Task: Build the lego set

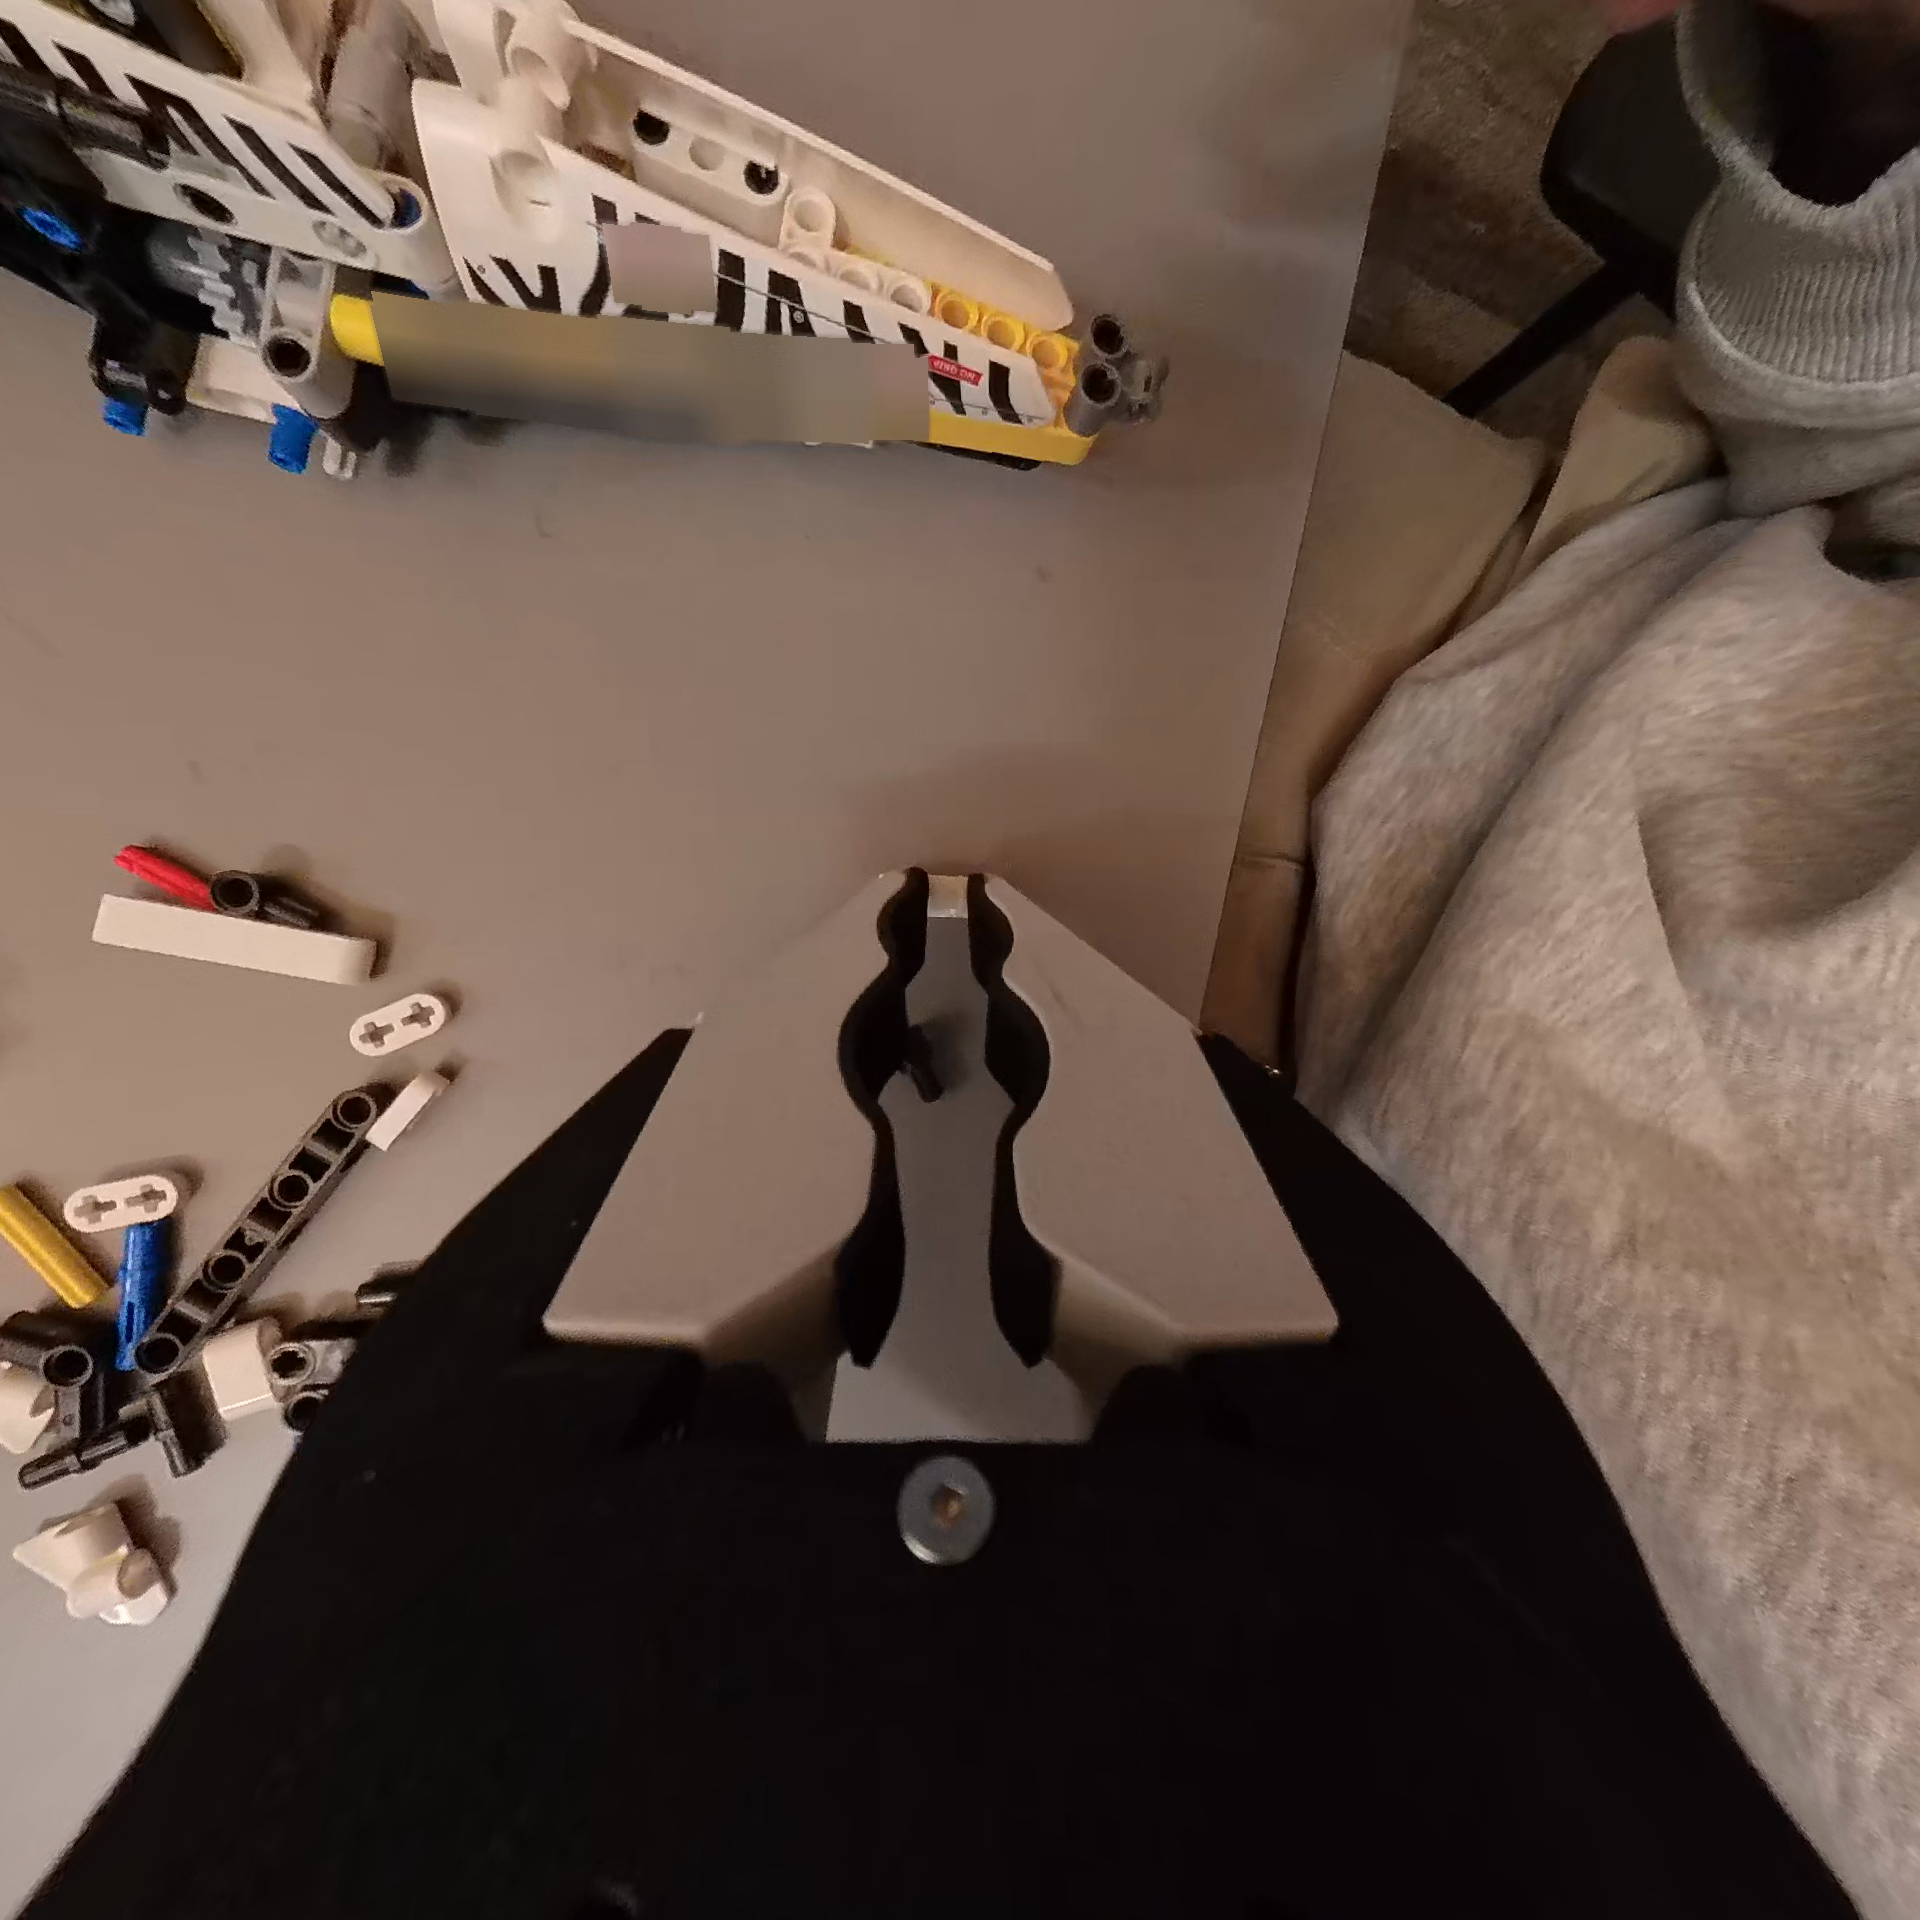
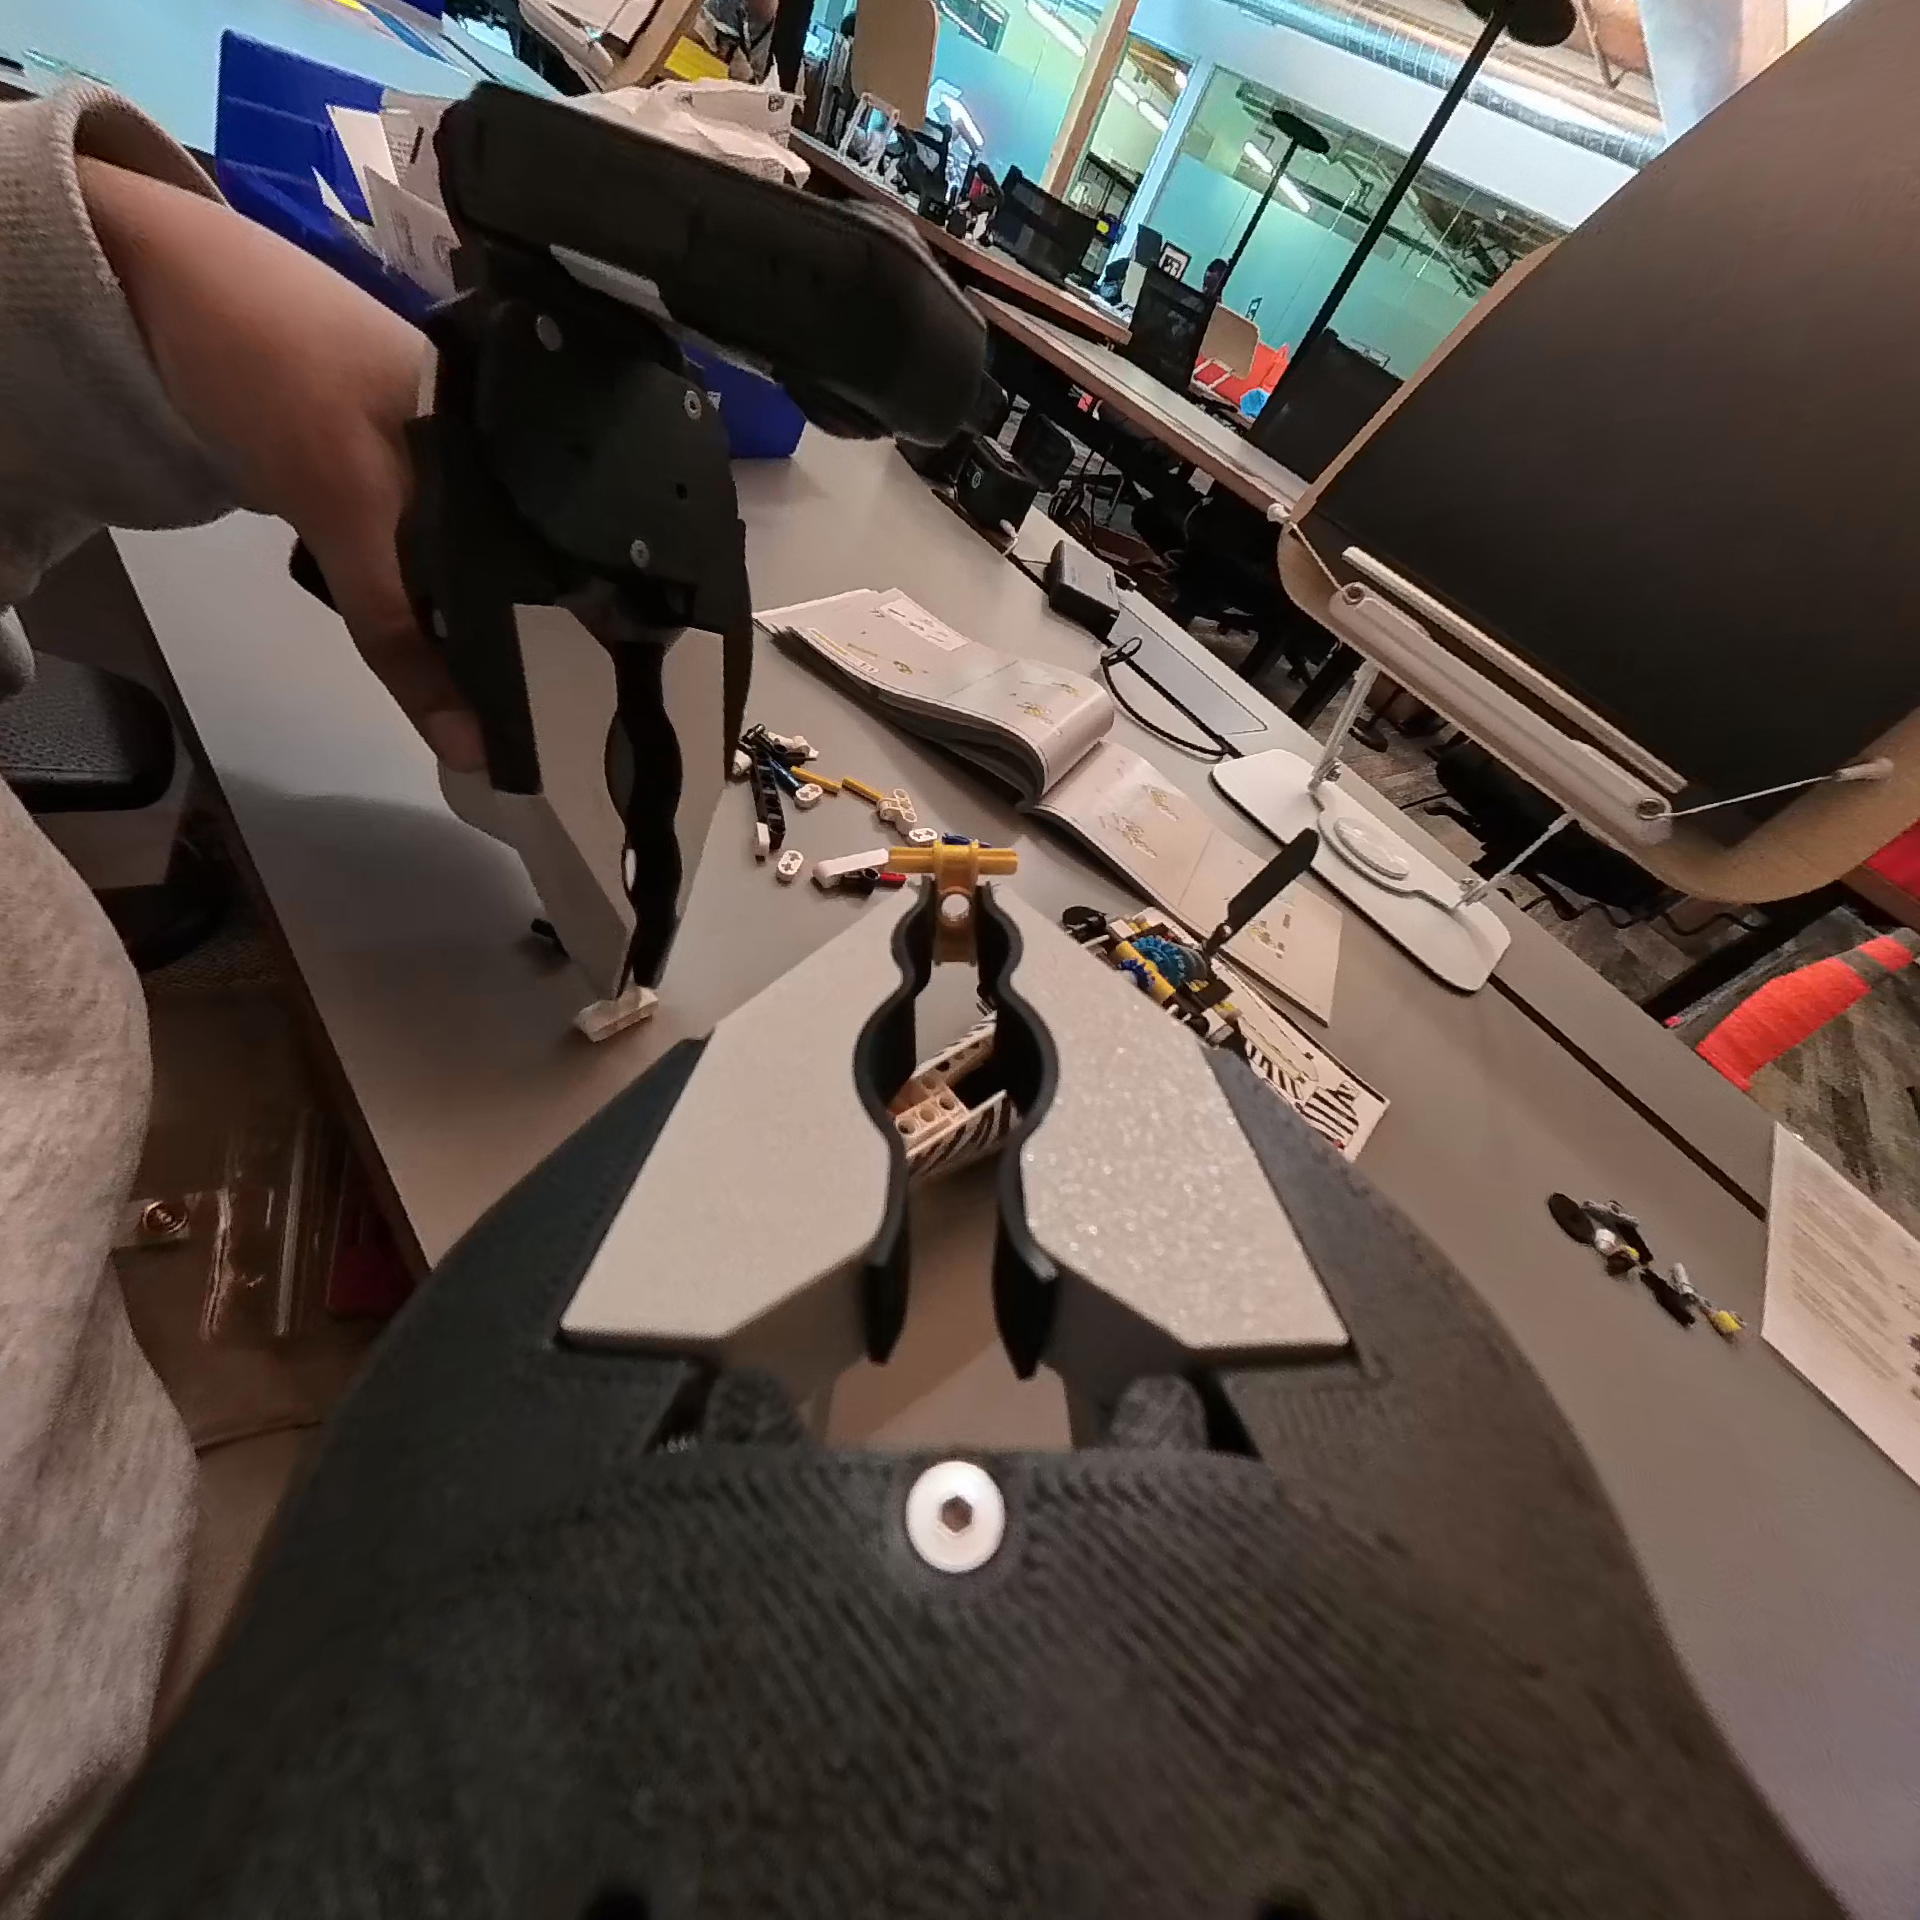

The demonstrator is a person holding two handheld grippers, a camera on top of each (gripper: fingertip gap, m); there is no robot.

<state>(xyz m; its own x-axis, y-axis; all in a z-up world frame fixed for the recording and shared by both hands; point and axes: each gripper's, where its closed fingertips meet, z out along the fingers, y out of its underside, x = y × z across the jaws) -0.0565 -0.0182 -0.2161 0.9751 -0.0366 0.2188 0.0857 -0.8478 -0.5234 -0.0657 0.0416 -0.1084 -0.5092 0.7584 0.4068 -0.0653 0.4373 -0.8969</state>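
Observation:
My left gripper (image 1: 945, 881) points down near the table's edge, shut on a small white piece (image 1: 948, 906). It also shows in the right wrist view (image 2: 636, 977), with the white piece (image 2: 616, 1015) touching or just above the table. My right gripper (image 2: 951, 914) is shut on a yellow connector with a cross axle (image 2: 951, 864), held above the table. The half-built model (image 1: 727, 260), white with black stripes and a yellow end, lies on the table beyond the left gripper. It is partly hidden behind the right gripper's fingers (image 2: 1278, 1049).
Loose pieces (image 1: 208, 1278) lie left of the left gripper, among them a black beam, white links and blue, red and yellow pins. An open instruction booklet (image 2: 987, 707), a monitor stand (image 2: 1382, 873), a paper sheet (image 2: 1839, 1288) and more small parts (image 2: 1631, 1247) are on the grey table (image 1: 727, 675). The left gripper's tips are roughly 12 centimeters from the right gripper's.

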